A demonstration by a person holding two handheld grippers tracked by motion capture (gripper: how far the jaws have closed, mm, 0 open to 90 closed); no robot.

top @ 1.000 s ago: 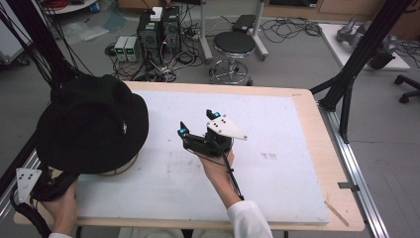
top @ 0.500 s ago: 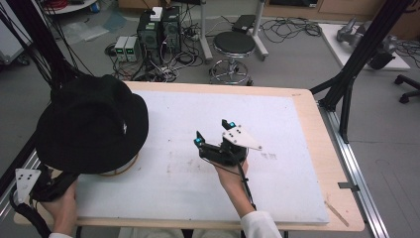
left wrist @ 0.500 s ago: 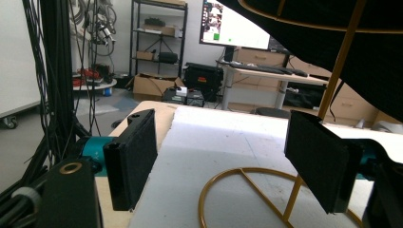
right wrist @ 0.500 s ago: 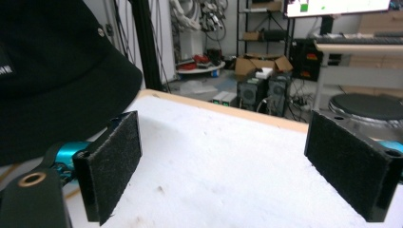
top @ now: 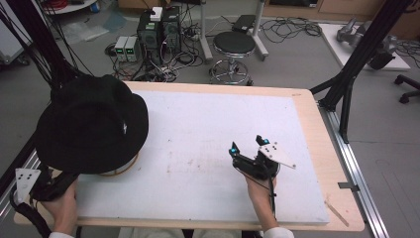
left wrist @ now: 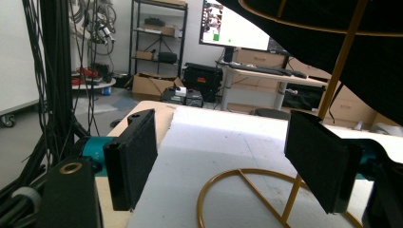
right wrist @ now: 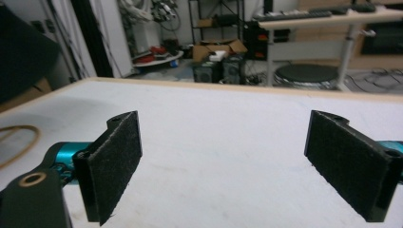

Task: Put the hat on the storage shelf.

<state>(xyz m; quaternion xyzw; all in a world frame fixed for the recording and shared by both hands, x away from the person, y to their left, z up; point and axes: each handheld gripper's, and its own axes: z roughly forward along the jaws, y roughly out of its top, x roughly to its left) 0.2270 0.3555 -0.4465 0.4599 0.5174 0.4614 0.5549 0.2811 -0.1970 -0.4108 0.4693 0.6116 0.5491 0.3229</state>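
Observation:
A black brimmed hat [top: 91, 124] sits on a gold wire stand [top: 126, 168] at the table's left side. My left gripper [top: 59, 182] is at the near left corner, partly under the brim. In the left gripper view, the left gripper [left wrist: 225, 142] is open, with the stand's ring base [left wrist: 247, 173] and pole [left wrist: 340, 71] ahead of the jaws and the hat [left wrist: 342, 33] overhead. On the right half of the white mat [top: 208, 124], my right gripper [top: 246, 144] is held low and open with nothing in it. The right gripper [right wrist: 224, 123] faces bare mat, with the hat [right wrist: 19, 57] far left.
The mat covers most of the wooden table [top: 317, 144]. A black frame leg [top: 346, 84] stands by the right edge. Beyond the far edge are a round stool [top: 233, 44] and electronics boxes [top: 158, 25] with cables on the floor.
My right gripper has moved right and toward the near edge, away from the hat, staying open. The left gripper and the hat have not moved.

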